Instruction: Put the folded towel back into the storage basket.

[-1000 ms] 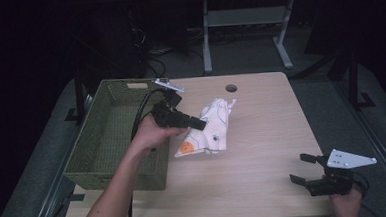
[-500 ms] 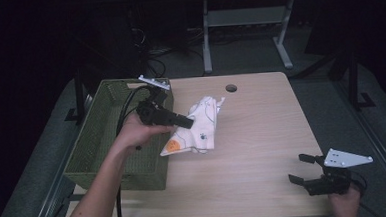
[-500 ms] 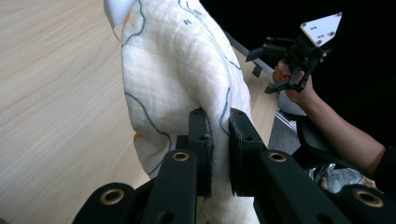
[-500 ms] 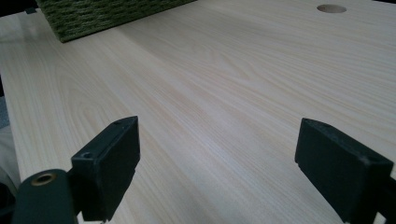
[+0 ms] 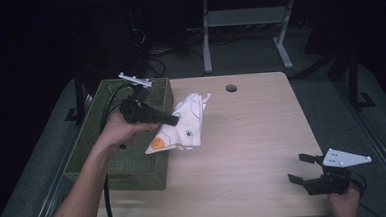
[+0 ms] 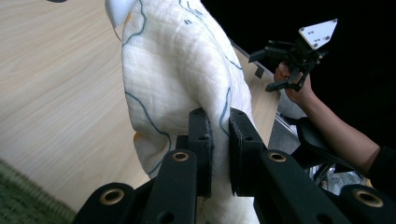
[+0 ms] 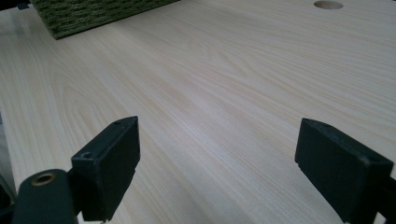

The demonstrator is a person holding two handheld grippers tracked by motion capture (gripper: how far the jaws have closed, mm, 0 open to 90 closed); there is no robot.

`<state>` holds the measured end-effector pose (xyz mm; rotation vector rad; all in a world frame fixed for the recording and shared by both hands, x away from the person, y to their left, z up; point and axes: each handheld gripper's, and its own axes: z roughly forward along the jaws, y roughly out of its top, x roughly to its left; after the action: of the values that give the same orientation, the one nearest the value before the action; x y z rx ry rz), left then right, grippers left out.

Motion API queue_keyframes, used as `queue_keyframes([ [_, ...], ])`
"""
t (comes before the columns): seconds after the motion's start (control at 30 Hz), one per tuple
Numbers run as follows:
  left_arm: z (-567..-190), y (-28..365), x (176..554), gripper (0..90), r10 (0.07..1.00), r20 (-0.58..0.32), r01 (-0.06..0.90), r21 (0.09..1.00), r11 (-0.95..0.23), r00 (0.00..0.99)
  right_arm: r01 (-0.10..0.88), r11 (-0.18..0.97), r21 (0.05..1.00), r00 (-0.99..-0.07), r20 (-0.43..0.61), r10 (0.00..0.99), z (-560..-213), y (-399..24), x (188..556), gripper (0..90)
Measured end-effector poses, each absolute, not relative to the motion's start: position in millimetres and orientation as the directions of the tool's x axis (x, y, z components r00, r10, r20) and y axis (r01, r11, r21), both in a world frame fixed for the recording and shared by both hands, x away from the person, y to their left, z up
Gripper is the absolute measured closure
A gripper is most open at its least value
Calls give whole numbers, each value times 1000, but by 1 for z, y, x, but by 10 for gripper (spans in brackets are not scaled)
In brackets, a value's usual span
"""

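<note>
A white cloth (image 5: 184,124) with thin dark lines and an orange patch hangs in the air at the table's left, beside the green basket (image 5: 133,161). My left gripper (image 5: 174,120) is shut on it. In the left gripper view a fold of the cloth (image 6: 182,70) is pinched between the two black pads (image 6: 201,140) of my left gripper (image 6: 219,122) and drapes away over the wood. My right gripper (image 5: 301,169) rests low at the table's front right corner, open, and my right gripper (image 7: 217,154) has nothing between its jaws in its own view.
The light wooden table (image 5: 252,130) has a round cable hole (image 5: 231,88) near its far edge. The woven basket stands along the table's left side, its corner (image 7: 88,16) at the top of the right gripper view. A metal stand (image 5: 241,21) stands on the floor behind.
My left gripper has carried the cloth leftward and slightly up, off the table and toward the basket. The right gripper has stayed where it was.
</note>
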<state>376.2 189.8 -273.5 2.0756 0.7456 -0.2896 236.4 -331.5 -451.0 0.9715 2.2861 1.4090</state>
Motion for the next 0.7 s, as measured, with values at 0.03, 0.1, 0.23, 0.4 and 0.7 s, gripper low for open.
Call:
queue_keyframes([
  [0.03, -274, 192, 376, 815, 401, -466, 610, 670, -423, 789, 395, 297, 869, -732, 103, 674, -451, -331, 236, 135],
  [0.1, -274, 197, 376, 815, 406, -466, 614, 669, -420, 786, 396, 297, 869, -731, 103, 675, -451, -331, 237, 135],
  [0.23, -274, 212, 375, 813, 429, -466, 625, 667, -404, 774, 400, 295, 868, -729, 107, 676, -452, -331, 237, 135],
  [0.4, -273, 227, 372, 811, 438, -463, 629, 666, -401, 770, 404, 291, 867, -731, 115, 673, -454, -331, 239, 135],
  [0.7, -271, 248, 374, 811, 464, -457, 639, 659, -396, 759, 406, 291, 866, -727, 113, 677, -454, -332, 240, 135],
])
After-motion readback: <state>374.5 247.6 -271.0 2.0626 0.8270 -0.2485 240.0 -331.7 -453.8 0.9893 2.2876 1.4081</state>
